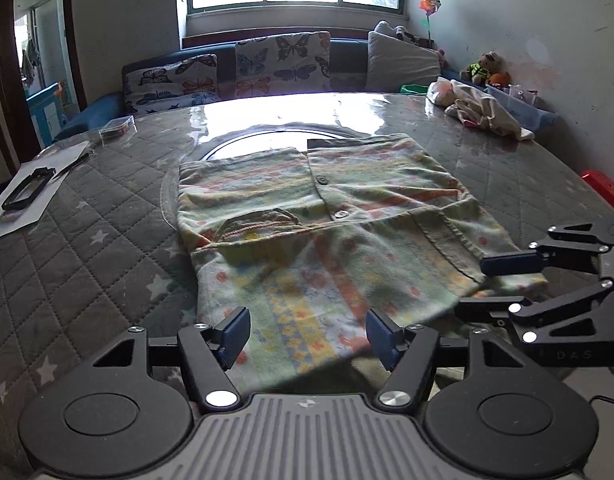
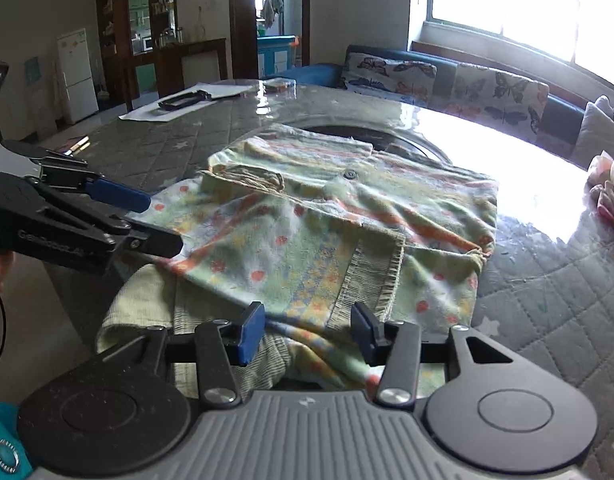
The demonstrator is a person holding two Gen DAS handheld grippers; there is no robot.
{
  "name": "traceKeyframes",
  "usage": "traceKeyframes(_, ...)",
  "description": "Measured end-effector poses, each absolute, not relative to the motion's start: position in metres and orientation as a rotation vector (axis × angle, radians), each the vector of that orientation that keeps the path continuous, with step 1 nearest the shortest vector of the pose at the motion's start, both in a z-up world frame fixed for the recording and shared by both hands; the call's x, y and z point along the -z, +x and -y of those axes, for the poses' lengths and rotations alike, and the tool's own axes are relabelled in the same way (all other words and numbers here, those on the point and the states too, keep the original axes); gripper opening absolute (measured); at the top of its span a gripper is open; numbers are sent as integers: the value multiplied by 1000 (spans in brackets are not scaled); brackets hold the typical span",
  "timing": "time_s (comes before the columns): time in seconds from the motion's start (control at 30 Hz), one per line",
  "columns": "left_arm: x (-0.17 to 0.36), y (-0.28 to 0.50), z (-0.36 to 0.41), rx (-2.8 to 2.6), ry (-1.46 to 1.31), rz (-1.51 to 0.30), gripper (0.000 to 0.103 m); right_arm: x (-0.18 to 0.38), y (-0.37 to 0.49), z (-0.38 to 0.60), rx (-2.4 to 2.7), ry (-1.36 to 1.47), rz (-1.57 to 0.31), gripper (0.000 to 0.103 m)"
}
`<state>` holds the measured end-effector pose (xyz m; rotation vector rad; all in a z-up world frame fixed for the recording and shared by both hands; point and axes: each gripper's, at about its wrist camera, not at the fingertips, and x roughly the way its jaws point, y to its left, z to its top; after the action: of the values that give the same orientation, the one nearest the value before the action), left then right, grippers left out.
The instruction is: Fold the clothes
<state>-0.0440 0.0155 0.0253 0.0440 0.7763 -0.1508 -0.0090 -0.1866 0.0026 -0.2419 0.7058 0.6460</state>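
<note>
Left gripper [image 1: 307, 334]: lower centre of the left wrist view, jaws apart, nothing pinched, above the garment's near edge.
Garment [image 1: 319, 236]: floral child's top, folded, centre frame on the quilted table [image 1: 107, 208].
Right gripper [image 2: 307, 330]: lower centre of its own view, jaws parted, empty, over the ribbed cuff [image 2: 367, 280].

the garment's [image 2: 307, 232] near hem hangs over the table [image 2: 547, 280] edge, hidden behind the tongs' body.
</note>
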Motion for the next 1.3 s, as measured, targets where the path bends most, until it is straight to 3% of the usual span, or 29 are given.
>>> traceKeyframes(0.47,-15,-57,4,333,-79,-989,67,-7,-46,218,-633,-389,-692,54)
traceKeyframes(0.77,-16,-54,8,370,-88,-998,23,4,-62,211,-668,-477,-645,61)
traceKeyframes(1.13,-46,-34,-2,402,-123,-898,17,10,-70,191,-711,-544,-502,65)
traceKeyframes(1.2,-48,-30,-4,410,-132,-894,17,8,-66,186,-727,-513,-487,62)
traceKeyframes(1.3,-48,-31,-9,414,-126,-880,19,2,-57,180,-758,-451,-496,43)
